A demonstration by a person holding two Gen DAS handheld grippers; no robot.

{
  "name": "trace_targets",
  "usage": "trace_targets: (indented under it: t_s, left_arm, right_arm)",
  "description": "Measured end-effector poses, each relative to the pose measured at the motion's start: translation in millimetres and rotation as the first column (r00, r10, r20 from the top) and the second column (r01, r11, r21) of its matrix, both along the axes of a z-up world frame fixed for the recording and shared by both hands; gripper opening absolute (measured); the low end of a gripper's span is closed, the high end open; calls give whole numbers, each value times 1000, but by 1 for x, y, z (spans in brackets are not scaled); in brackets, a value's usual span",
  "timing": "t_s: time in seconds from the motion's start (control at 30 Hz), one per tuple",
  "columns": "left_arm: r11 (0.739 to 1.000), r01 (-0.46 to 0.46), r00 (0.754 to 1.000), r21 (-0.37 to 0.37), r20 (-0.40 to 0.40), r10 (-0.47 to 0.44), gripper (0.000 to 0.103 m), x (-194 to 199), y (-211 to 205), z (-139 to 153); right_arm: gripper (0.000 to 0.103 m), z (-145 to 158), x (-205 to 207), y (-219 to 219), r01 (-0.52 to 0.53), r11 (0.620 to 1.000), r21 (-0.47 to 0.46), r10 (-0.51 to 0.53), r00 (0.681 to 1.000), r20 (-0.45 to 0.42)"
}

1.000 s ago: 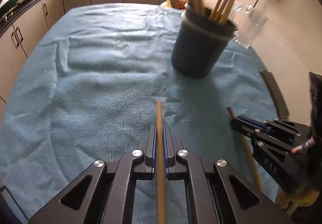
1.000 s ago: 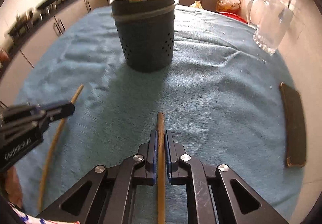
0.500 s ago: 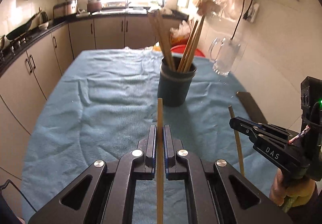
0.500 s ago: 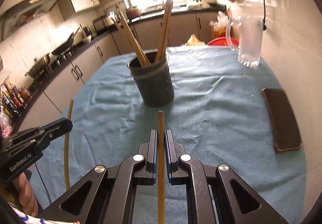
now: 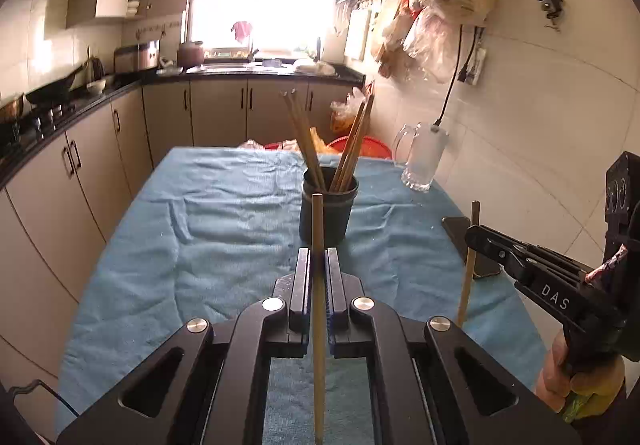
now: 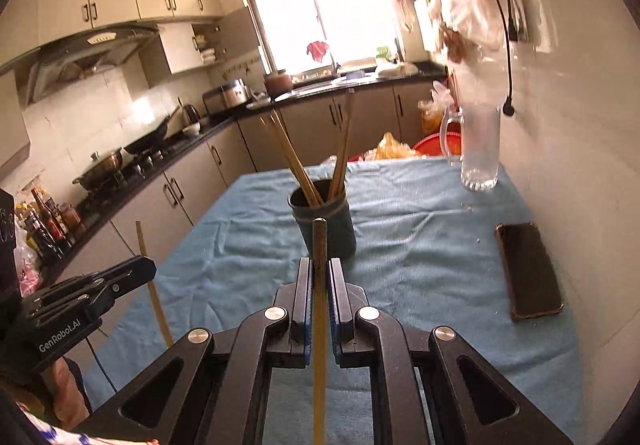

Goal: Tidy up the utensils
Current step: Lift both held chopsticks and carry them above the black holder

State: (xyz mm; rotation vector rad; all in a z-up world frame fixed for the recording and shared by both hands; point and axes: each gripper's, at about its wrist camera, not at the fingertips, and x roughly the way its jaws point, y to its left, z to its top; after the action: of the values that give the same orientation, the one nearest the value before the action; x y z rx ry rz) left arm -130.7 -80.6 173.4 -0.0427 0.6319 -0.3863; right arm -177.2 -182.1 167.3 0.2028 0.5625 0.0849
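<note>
Both claws, left claw and right claw, had risen off the table, each clamped on a chopstick; the holder, at frame centre, was apparently next.

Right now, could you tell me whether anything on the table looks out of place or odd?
A dark phone lies on the blue towel by the wall, and a glass mug stands at the far corner; neither is a utensil. The towel is rumpled. Nothing looks spilled or broken.
</note>
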Motion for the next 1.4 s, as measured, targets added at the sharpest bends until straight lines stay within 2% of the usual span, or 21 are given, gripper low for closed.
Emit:
trace_targets:
  t_s: [0.23,0.43,0.77,0.83,1.07,1.2,1.4]
  left_arm:
    - [1000,25,999,-16,36,-24,6,-8,-2,14]
    - [999,29,999,-41,31,-28,6,-7,1,14]
    - [998,26,999,-57,37,-24,6,1,6,17]
    - [999,21,999,-45,37,-20,6,6,6,21]
    - [997,13,999,-71,31,-11,6,22,21,34]
    - [992,1,1000,-127,13,1,6,42,31,45]
    - [981,5,999,-192,39,3,6,73,30,66]
  right_arm:
    - [7,9,-4,-3,5,1000,14,-6,999,31]
    - [7,8,-1,-9,21,999,31,-22,999,33]
    - [7,6,13,-16,34,998,54,-35,999,29]
    - [7,8,17,-19,30,997,71,-33,999,37]
    - [7,21,35,-27,42,995,89,-48,997,64]
    - [7,36,47,-37,42,988,149,-56,994,89]
    - [7,65,72,-48,52,984,169,-79,984,157]
